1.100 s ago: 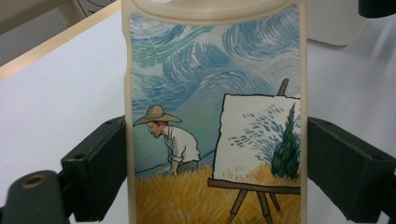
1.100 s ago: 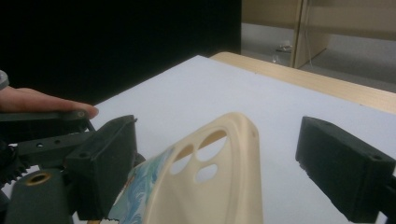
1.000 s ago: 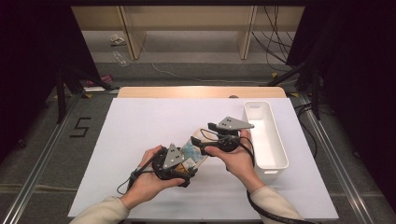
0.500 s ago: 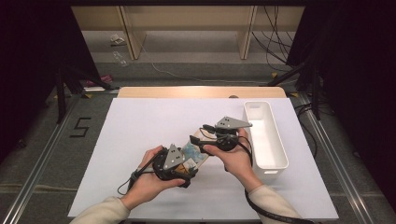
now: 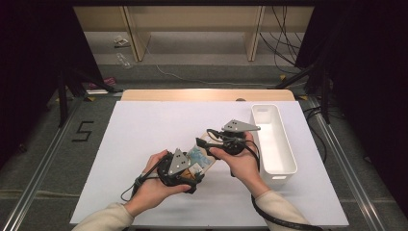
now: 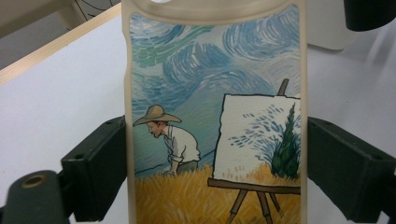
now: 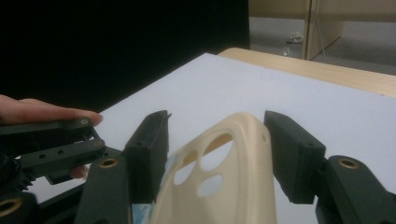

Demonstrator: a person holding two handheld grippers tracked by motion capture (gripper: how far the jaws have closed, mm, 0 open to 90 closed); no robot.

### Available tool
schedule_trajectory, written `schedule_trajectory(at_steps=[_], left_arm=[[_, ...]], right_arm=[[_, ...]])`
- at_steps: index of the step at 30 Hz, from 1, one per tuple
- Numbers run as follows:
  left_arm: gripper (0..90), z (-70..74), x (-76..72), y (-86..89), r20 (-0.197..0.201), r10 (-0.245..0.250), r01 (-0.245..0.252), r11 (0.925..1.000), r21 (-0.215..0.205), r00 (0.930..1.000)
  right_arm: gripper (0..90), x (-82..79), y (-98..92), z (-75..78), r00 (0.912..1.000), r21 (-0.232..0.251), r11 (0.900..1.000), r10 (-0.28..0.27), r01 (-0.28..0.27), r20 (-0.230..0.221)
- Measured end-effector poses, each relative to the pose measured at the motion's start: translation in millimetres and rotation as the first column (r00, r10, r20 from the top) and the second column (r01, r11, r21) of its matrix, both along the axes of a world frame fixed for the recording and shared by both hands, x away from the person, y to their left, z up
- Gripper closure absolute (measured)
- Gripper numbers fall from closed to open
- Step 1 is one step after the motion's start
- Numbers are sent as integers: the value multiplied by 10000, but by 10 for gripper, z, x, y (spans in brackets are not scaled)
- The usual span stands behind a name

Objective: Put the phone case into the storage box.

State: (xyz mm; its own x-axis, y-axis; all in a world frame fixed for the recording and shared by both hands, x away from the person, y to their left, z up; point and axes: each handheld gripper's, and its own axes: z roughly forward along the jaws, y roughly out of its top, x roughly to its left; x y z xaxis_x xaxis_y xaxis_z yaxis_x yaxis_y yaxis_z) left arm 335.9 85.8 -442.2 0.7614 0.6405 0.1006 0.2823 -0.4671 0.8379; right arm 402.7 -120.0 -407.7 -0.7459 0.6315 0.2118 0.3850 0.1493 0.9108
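Passing a painted phone case (image 6: pixel 215 121) between hand-held grippers.
We kept the left hand-held gripper (image 5: pixel 185 169) clamped across its sides so the right hand-held gripper (image 7: pixel 210 154), jaws just closing, half-open, could take the camera end.

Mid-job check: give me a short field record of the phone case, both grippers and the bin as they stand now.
held item: phone case, cream rim, painted scene of a painter at an easel
left gripper: jaws pressed on the case's two long sides
right gripper: jaws have just been closing around the camera-hole end of the case; small gaps show on both sides
case position: lifted above the white table, spanning between both grippers
white bin: at the table's right side, nothing visible inside
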Motion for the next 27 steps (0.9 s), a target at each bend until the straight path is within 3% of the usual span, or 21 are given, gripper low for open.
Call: schedule_trajectory(at_steps=[11,18,21,27], left_arm=[[115,-12,0,-7,-61,-30,30,10000,66,10000],[113,-45,2,-21,-214,-135,138,9998,164,9997],[111,-54,6,-25,-264,-237,240,9996,123,9994],[102,-59,7,-32,-204,-390,388,9992,-98,9990]], right_arm=[[580,16,-22,-24,9985,259,9997,16,-2,-551],[725,-8,-39,23,9952,919,9950,468,-389,-858],[778,-43,-15,66,9934,1092,9919,743,-646,-872],[795,-112,26,156,9942,871,9930,859,-801,-647]])
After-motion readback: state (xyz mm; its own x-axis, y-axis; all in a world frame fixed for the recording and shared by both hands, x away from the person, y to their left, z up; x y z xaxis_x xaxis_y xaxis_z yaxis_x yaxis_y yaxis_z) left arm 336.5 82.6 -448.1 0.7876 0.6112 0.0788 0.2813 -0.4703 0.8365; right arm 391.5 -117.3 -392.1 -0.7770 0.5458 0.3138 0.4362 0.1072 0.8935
